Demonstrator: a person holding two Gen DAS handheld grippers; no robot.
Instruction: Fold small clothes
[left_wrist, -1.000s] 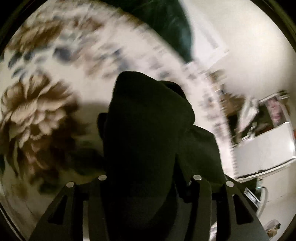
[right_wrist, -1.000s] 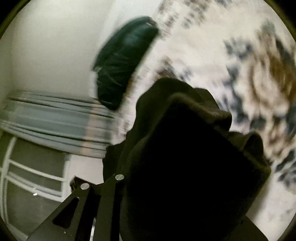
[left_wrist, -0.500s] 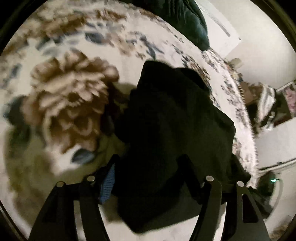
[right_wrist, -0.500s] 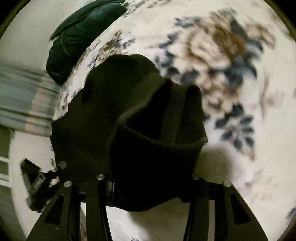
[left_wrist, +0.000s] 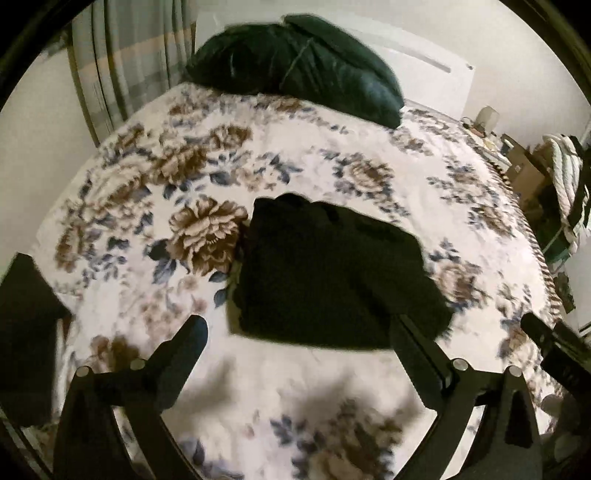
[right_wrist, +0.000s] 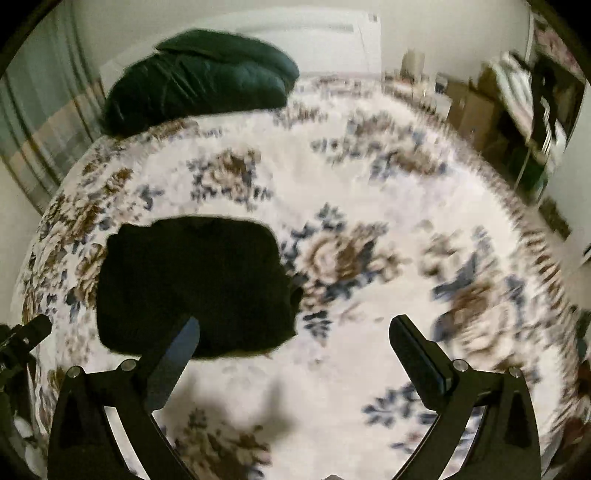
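**Black knit is down on the bed, both grippers let go**

So the black knit garment (left_wrist: 332, 280) is lying on the floral blanket (left_wrist: 295, 155), folded into a rough rectangle-ish bundle, roughly mid-bed. In the left wrist view it sits just past the fingertips, a bit right of centre, right next to a big brown flower in the print. From the right wrist view the same garment (right_wrist: 195, 284) is off to the left, with a small lump sticking out on its right edge.

The left gripper (left_wrist: 299, 332) has its jaws spread wide. They've just been opening, and nothing is between them now, just blanket and shadow. Its right finger overlaps the garment's near corner in the picture, but I can't tell whether it actually touches. Same story for the right gripper (right_wrist: 295, 332): jaws wide apart, just been opening, nothing pinched. Its left finger lines up over the near edge of the garment, contact unclear.

Further out: a dark green pillow (left_wrist: 295, 62) at the head of the bed, striped curtains (left_wrist: 133, 55) behind it on the left, and cluttered furniture along the right wall, too blurry to name.
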